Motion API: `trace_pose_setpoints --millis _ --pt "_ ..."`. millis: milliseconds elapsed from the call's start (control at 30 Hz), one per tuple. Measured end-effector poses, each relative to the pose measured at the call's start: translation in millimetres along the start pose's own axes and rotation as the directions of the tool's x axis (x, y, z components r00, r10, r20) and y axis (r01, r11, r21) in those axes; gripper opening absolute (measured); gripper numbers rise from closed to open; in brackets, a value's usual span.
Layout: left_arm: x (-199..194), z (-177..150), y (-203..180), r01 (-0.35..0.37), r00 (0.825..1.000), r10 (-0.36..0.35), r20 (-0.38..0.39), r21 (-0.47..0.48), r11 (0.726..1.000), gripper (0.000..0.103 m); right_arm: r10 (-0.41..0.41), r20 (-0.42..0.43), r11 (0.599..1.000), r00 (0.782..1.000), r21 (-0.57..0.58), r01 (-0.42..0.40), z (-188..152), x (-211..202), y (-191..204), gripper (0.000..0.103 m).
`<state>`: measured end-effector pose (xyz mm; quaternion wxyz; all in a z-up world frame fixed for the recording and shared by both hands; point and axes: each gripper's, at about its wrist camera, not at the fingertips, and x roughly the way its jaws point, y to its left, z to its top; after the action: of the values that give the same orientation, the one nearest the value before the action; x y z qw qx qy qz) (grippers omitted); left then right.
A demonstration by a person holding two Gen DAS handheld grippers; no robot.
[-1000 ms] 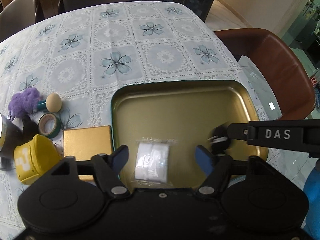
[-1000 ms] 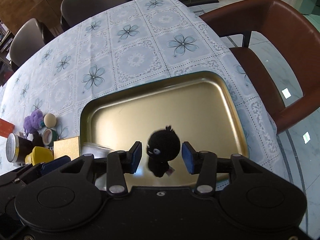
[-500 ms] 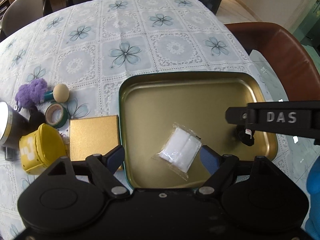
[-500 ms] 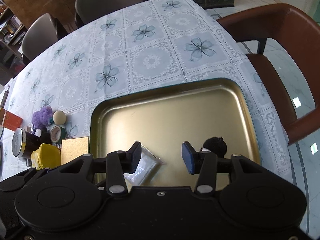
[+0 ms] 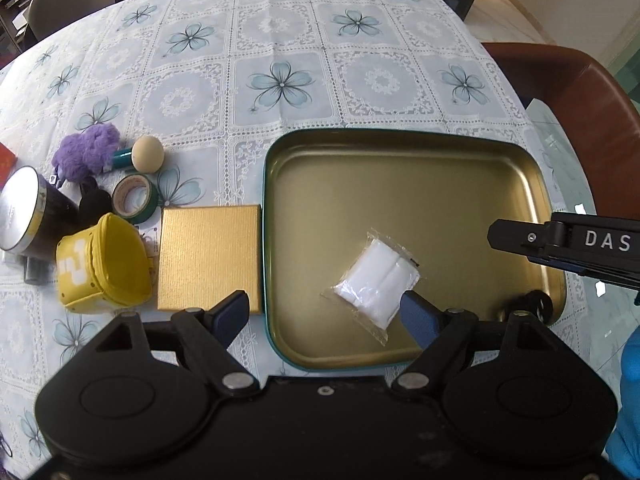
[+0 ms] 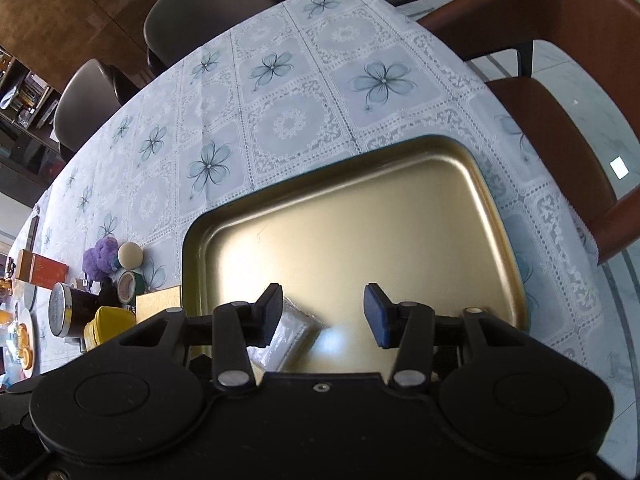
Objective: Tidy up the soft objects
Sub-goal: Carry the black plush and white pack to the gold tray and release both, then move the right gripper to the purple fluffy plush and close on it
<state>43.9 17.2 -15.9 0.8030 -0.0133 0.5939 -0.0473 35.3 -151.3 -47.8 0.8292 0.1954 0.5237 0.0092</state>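
Observation:
A gold tray [image 5: 400, 168] lies on the flowered tablecloth. A white soft pack in clear wrap [image 5: 376, 280] lies in its near half; it also shows in the right wrist view [image 6: 292, 332]. A black plush toy [image 5: 528, 304] sits in the tray's near right corner, partly hidden. My left gripper [image 5: 326, 314] is open and empty above the tray's near edge. My right gripper [image 6: 322, 314] is open and empty over the tray [image 6: 360, 216]; its body [image 5: 568, 240] shows at the right of the left wrist view. A purple fluffy toy [image 5: 86, 152] and a yellow pouch [image 5: 104, 268] lie left of the tray.
A gold box [image 5: 210, 256], a green tape roll [image 5: 134, 198], a beige ball on a teal handle [image 5: 146, 154] and a black can [image 5: 28, 216] sit left of the tray. A brown chair [image 6: 560, 80] stands at the table's right side. Grey chairs [image 6: 200, 12] stand at the far side.
Both grippers drew back and up from the tray. The right gripper let go of the black plush, which now sits in the tray's near right corner. The white pack lies tilted.

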Motion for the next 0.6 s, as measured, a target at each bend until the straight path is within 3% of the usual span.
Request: trace_pose_setpoints --millis 333,600 --pt "-17.0 -11.1 11.1 -0.047 0.999 0.047 -0.004 -0.013 0.999 0.083 0.069 -0.008 0.997 0.998 -0.033 -0.07 -7.1 6.9 3.8 0.047" --pt "-35.8 -22.7 53.4 -0.054 0.998 0.054 0.013 -0.04 0.998 0.083 0.097 -0.024 0.995 0.995 -0.036 -0.098 -18.6 16.4 28.0 0.048"
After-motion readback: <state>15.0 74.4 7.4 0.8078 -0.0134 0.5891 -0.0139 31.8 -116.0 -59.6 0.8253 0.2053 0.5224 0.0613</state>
